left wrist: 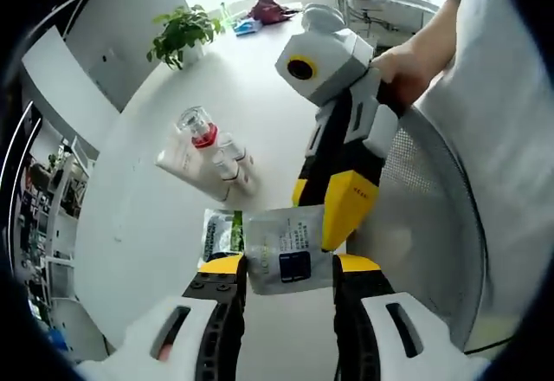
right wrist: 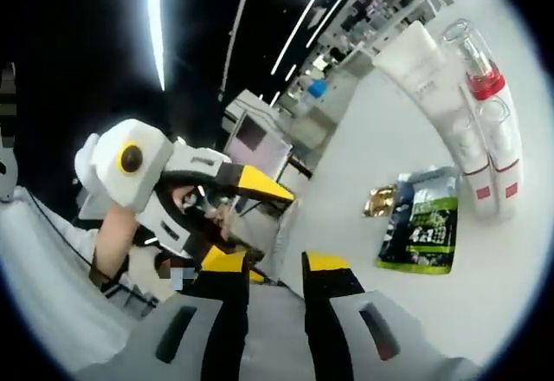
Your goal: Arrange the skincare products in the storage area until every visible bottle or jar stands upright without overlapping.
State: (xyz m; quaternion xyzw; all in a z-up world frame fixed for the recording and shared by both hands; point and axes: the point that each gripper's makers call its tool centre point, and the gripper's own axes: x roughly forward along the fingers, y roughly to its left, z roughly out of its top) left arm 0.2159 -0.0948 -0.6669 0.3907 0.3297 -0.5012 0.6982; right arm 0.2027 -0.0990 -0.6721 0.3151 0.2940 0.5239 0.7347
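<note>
Yellow-tipped jaws of the left gripper [left wrist: 286, 264] are sitting wide, a grey sachet [left wrist: 288, 248] lying between them — whether they are touching it is hard to tell. Just behind, a green sachet [left wrist: 222, 234] is lying flat, half covered. The right gripper [left wrist: 339, 203] is reaching in, one yellow jaw overlapping the grey sachet; its grip is unclear here. Farther back, the bottles [left wrist: 216, 151] are lying on their sides on the white table [left wrist: 260, 78], packed too tightly to count. In the right gripper view, the right gripper [right wrist: 275, 268] is showing parted jaws on nothing — the left gripper [right wrist: 251, 186] is crossing behind.
</note>
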